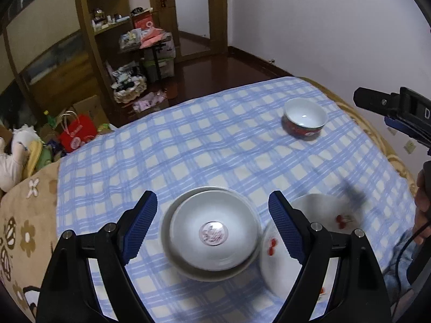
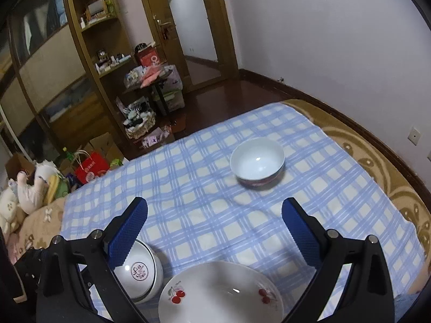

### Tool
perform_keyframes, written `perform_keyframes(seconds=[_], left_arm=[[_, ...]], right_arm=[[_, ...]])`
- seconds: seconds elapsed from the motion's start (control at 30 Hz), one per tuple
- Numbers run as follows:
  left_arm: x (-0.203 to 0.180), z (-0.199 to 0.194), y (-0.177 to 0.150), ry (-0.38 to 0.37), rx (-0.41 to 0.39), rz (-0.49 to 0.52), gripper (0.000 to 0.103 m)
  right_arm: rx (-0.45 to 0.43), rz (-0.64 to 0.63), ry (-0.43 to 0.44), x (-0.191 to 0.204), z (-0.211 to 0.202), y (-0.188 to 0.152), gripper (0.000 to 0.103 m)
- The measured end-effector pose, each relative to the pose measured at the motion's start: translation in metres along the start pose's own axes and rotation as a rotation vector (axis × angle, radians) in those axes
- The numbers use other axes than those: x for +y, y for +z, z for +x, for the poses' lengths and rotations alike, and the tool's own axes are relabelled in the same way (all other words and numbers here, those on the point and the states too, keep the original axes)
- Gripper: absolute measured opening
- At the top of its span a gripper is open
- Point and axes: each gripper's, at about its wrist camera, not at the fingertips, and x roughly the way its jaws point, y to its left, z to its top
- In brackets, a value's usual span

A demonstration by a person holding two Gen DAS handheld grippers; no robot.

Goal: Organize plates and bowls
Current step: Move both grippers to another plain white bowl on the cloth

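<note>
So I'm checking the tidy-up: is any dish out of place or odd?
One: the red-sided white bowl sits alone far across the blue checked cloth, apart from the stacked white bowls and cherry-printed plate. Nothing looks spilled or broken.

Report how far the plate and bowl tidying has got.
Done: two white bowls sit nested, beside the cherry plate on the checked cloth. In hand: nothing; the left claw and right claw are both open and empty. Left: the red-sided bowl stands alone farther off, likely the next one to stack.
</note>
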Motion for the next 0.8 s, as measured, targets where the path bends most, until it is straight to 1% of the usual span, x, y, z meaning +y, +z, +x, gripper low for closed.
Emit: perform_keyframes(seconds=[0.13,0.3,0.47,0.57,0.67,0.8], left_arm=[[-0.007,0.004,0.013,-0.051,0.021,-0.032,0.084],[-0.023,0.016,0.034,-0.050,0.020,0.005,0.084],[-0.041,0.031,0.064,-0.064,0.011,0.015,0.084],[-0.053,0.042,0.081,-0.088,0.004,0.019,0.084],[-0.062,0.052,0.093,-0.113,-0.026,0.013,0.084],[-0.071,0.076,0.107,-0.141,-0.014,-0.025,0.084]], right_arm=[[-0.020,-0.003,-0.040,-0.014,-0.009,0.018,0.103],[-0.032,-0.014,-0.085,-0.030,-0.009,0.042,0.103],[-0.038,-0.028,-0.137,-0.049,0.001,0.065,0.103],[-0.030,-0.026,-0.134,-0.060,0.013,0.074,0.103],[-0.025,0.002,-0.122,-0.071,0.027,0.080,0.103],[0.000,0.021,-0.114,-0.080,0.053,0.085,0.103]])
